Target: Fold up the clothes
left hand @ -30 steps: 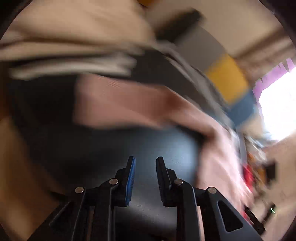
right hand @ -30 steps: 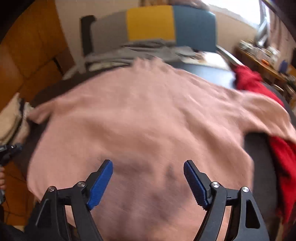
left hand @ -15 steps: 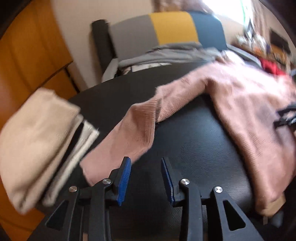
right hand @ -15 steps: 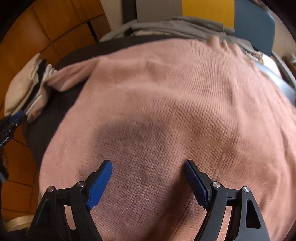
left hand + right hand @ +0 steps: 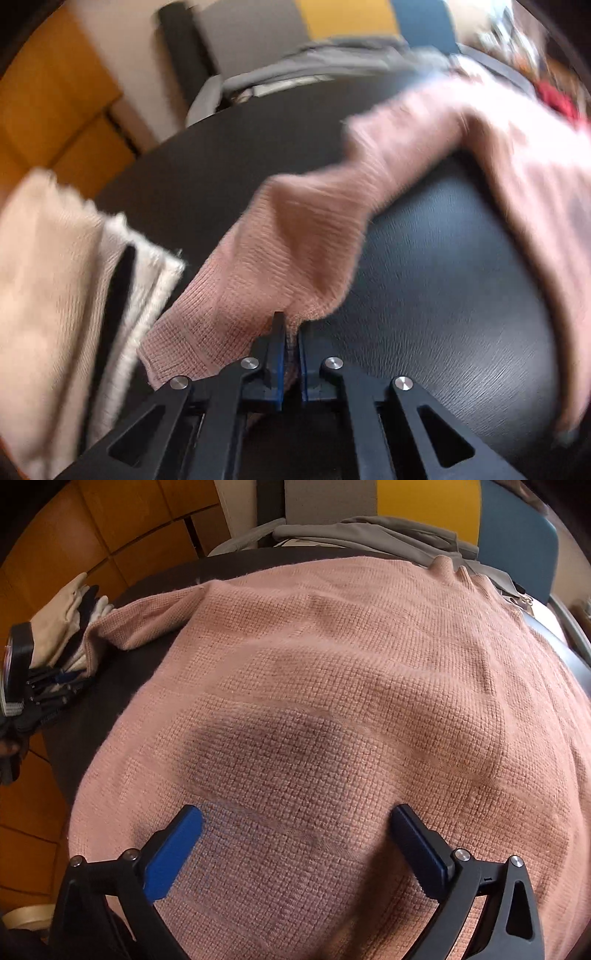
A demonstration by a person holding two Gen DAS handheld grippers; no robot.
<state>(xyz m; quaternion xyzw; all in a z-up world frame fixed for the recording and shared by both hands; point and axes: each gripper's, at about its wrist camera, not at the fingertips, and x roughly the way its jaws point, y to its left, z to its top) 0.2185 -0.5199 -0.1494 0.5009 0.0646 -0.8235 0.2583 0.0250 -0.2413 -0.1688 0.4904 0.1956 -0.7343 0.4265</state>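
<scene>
Pink knit: my left gripper (image 5: 291,345) just pinched the sweater (image 5: 332,686) cuff near the table's (image 5: 443,295) left edge; my right gripper (image 5: 295,834) spread wide, empty—sleeve fold-in next.

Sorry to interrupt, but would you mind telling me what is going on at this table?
A person with a gripper in each hand is folding a pink knitted sweater spread on a dark table. The left gripper has just closed on the cuff end of one sleeve. The right gripper hangs over the sweater's body, jaws just opened wide, gripping nothing. Folded cream clothes lie beside the sleeve.
</scene>
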